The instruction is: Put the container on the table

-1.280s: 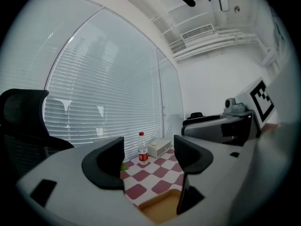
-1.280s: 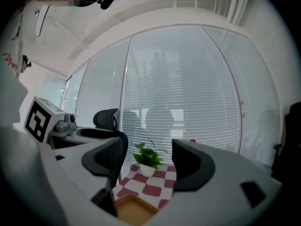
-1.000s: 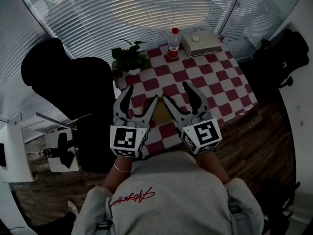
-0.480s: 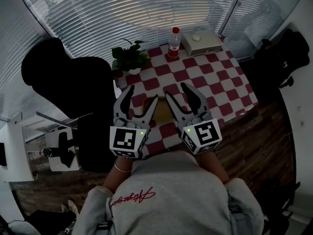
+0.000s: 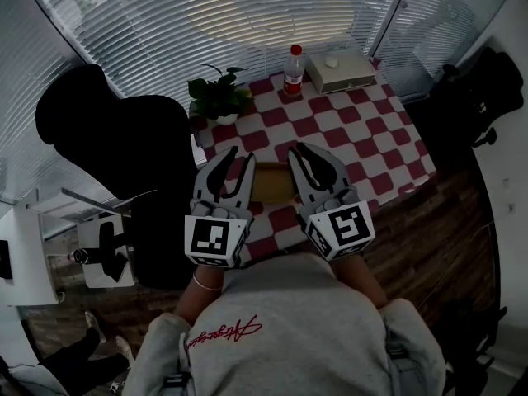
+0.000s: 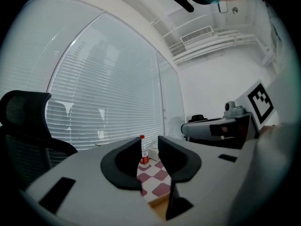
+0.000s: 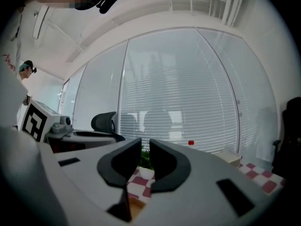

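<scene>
Sitting at the near edge of the red-and-white checked table (image 5: 363, 130), the shallow tan container (image 5: 271, 185) is getting pinched from both sides: the left gripper (image 6: 149, 145) is clamping its left wall and the right gripper (image 7: 145, 147) its right wall (both pairs of jaws have just been closing).

Slatted blinds (image 5: 206, 31) span twelve o'clock; a black office chair (image 5: 107, 139) stands at nine, wood floor (image 5: 445, 238) at four.
</scene>
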Demonstrator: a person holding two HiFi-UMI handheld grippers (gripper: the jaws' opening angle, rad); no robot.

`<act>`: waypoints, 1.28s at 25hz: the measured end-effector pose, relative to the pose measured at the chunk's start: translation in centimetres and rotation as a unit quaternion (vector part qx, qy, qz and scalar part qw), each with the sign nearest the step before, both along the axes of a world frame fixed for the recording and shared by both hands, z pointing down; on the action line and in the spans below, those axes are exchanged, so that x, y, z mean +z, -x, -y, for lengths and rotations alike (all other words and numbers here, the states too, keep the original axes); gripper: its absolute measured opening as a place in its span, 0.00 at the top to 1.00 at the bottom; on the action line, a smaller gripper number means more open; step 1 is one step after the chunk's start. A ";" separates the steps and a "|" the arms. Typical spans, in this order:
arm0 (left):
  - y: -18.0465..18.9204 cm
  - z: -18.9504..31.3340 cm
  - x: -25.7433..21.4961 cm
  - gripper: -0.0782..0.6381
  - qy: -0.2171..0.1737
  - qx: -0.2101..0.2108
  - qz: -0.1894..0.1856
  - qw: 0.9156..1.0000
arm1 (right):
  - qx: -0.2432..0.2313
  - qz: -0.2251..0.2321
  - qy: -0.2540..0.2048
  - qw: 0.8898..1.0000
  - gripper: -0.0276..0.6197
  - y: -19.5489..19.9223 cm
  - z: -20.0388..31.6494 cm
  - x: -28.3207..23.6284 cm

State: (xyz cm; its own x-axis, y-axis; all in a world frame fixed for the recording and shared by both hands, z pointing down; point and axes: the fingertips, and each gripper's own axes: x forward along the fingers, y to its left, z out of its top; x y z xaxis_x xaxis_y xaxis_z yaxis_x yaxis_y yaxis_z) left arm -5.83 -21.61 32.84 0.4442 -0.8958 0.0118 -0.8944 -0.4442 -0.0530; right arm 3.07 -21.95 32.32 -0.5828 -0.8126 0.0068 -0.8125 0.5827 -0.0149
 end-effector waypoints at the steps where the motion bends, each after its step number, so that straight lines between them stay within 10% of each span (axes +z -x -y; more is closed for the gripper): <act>1: 0.0 0.0 0.0 0.73 0.000 0.000 -0.001 1.000 | -0.001 0.000 -0.002 1.000 0.87 0.0 0.0 -0.1; 32: 0.2 -0.3 -0.1 0.85 0.000 0.019 -0.012 1.000 | -0.008 -0.007 -0.005 1.000 0.94 1.1 -0.1 -0.1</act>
